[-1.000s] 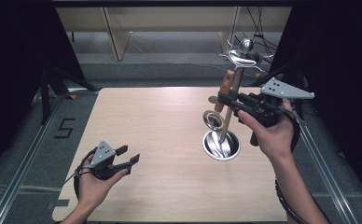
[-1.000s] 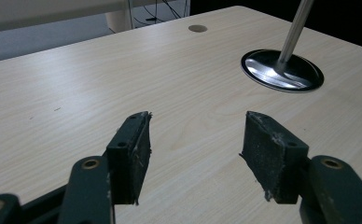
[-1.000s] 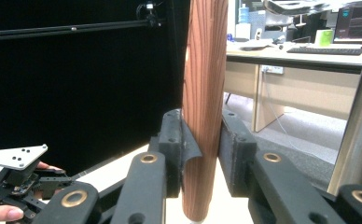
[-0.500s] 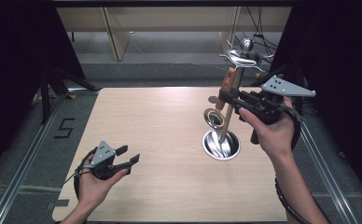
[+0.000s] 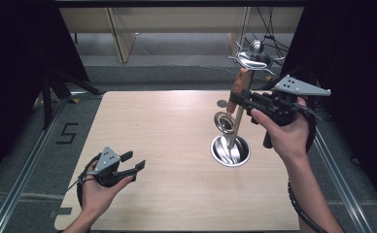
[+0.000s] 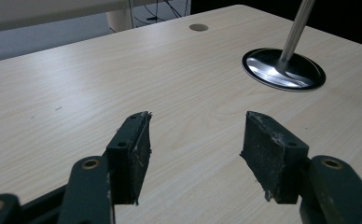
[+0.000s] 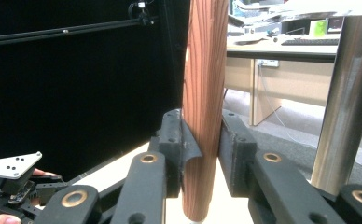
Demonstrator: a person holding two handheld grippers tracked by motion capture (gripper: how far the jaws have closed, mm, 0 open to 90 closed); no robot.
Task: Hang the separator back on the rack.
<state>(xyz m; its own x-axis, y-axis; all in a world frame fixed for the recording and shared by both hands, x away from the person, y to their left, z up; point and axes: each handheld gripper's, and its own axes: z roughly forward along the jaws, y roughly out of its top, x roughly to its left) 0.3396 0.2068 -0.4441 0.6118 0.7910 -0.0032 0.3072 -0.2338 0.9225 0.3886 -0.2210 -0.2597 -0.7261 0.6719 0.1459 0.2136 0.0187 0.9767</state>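
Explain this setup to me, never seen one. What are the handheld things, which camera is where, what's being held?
No robot arm here: a person holds a two-jaw gripper in each hand at a wooden table. The high view looks down from above the person's side; the other two come from cameras riding on the grippers, looking along their black jaws. On the table stands a metal stand with a round shiny base and an upright pole. The right gripper is shut on a utensil's wooden handle, with a small metal strainer head hanging at its lower end. The left gripper is open and holds nothing, low over the table's near left.
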